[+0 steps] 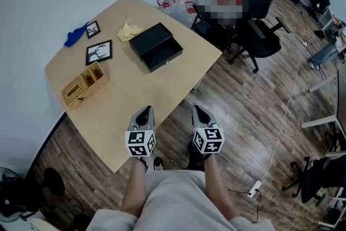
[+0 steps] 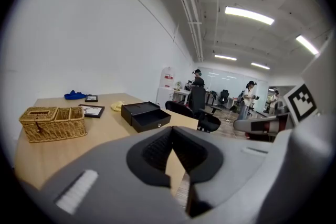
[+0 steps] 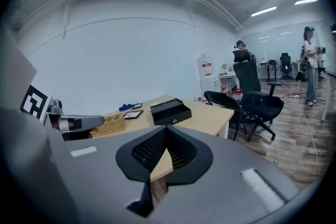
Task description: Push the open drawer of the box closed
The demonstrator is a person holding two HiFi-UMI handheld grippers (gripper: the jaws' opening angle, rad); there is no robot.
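A black box (image 1: 151, 39) stands on the far part of the wooden table (image 1: 124, 111), its drawer (image 1: 164, 56) pulled out toward the table's right edge. It also shows as the box (image 2: 145, 115) in the left gripper view and the box (image 3: 170, 111) in the right gripper view. My left gripper (image 1: 144, 112) hangs over the table's near edge, shut and empty, far short of the box. My right gripper (image 1: 200, 111) is beside it, just off the table over the floor, also shut on nothing. Left gripper (image 2: 172, 131) and right gripper (image 3: 166, 131) both point toward the box.
A wicker basket (image 1: 84, 84) sits at the table's left. Two picture frames (image 1: 99, 52), a blue cloth (image 1: 74, 36) and a yellow cloth (image 1: 130, 31) lie behind it. A black office chair (image 1: 259, 30) and a person stand beyond the far corner.
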